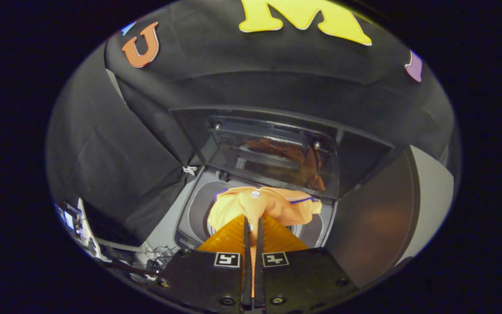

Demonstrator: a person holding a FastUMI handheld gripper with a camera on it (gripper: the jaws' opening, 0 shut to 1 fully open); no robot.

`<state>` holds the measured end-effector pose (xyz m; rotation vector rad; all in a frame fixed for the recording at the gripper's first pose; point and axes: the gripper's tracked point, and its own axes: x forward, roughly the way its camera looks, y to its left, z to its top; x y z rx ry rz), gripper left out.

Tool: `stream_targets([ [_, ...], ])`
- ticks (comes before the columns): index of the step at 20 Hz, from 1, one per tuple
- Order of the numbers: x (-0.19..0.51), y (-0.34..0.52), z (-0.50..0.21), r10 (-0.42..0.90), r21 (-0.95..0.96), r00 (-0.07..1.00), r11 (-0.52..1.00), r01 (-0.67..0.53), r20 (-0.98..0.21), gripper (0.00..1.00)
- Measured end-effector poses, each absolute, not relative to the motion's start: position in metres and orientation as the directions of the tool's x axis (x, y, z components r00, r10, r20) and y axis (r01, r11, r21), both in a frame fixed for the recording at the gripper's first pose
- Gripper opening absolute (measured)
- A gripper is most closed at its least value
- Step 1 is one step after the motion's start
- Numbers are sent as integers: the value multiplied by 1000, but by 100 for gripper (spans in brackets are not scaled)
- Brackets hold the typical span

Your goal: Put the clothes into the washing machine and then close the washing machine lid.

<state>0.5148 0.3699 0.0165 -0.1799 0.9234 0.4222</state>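
Gripper: we see the gripper nearest to us, its two fingers almost together, with only a thin gap between them.
Hold: we see both fingers pressing on a fold of the orange shirt, so the garment is pinched and hangs from the tips.
Shirt: we see it bunched just ahead of the fingers, with a thin blue stripe along one edge and a small white button on top.
Shirt position: we see it held above the round opening of the washing machine; we cannot tell if its lower part touches the rim.
Washing machine: we see a top-loading machine with a grey top panel, directly beyond the fingers.
Lid: we see the lid standing open and upright behind the opening, and its dark glass mirrors an orange shape.
Side: we see cables on the floor left of the machine.
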Motion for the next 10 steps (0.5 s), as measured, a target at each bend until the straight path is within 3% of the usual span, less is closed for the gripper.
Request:
stream_targets([
  [10,525,386,-40,265,29,509,905,-425,-819,6],
])
